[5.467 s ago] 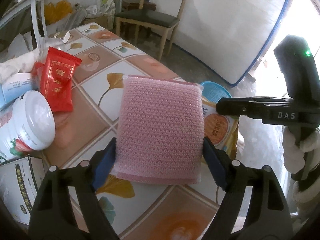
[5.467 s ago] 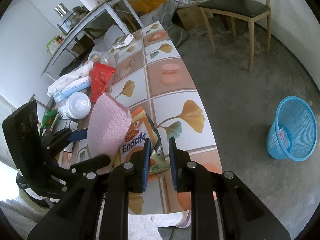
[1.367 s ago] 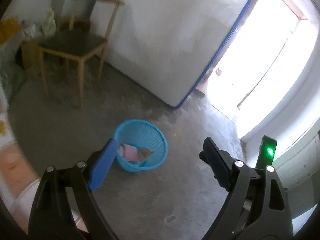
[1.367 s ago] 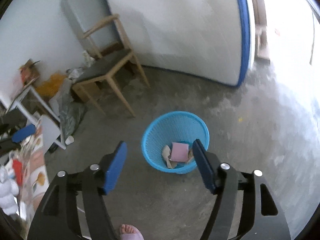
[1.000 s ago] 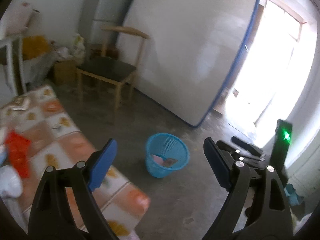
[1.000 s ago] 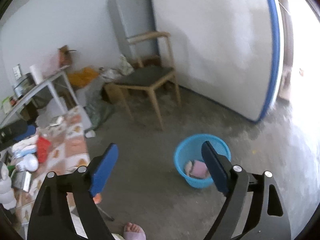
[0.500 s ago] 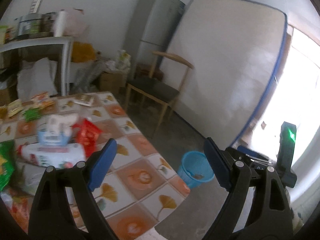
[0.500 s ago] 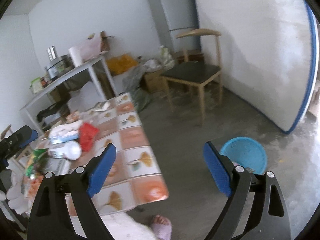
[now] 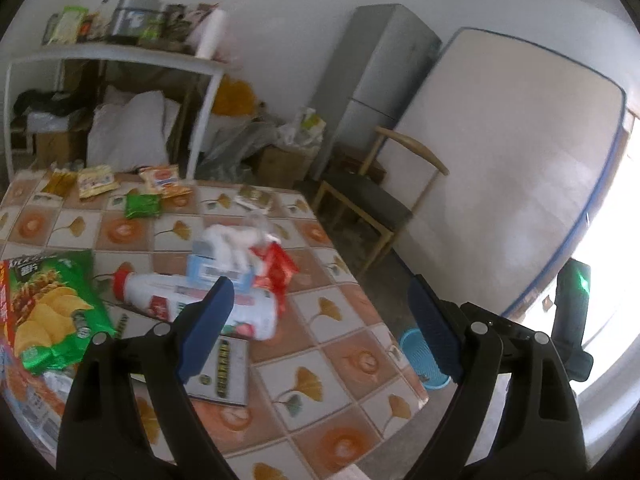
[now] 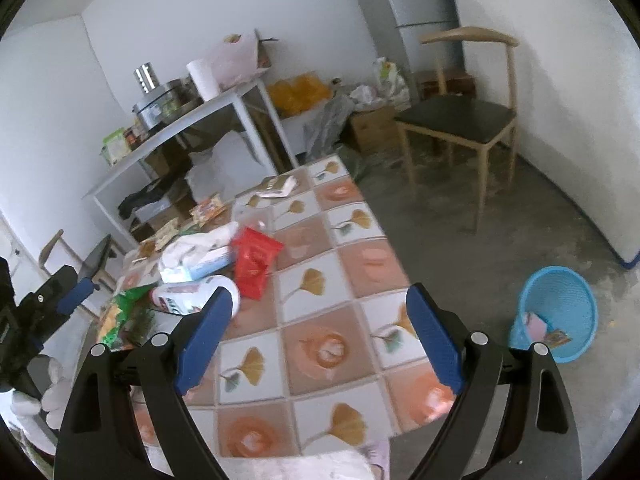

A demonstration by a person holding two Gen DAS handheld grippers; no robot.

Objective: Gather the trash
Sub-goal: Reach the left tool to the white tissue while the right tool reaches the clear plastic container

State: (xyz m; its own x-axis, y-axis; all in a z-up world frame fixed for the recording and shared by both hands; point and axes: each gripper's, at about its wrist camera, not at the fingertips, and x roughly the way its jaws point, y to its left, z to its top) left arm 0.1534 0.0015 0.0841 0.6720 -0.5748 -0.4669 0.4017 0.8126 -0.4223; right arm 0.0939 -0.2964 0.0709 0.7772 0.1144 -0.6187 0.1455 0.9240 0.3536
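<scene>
Jaws of both the left gripper (image 9: 320, 328) and right gripper (image 10: 318, 332) gape, holding nothing; wrapper (image 10: 254, 260) on desk (image 10: 320, 320) beyond them, bin (image 10: 556, 312) right

Blue basket (image 9: 420, 354) partly hidden behind right finger of left gripper; contents unseen in left view. Chip bag (image 9: 44, 312) cut off at left edge. Print on box (image 9: 224, 372) blurred, unreadable. Table (image 10: 320, 360) near edge hidden by white cloth (image 10: 304, 466).
</scene>
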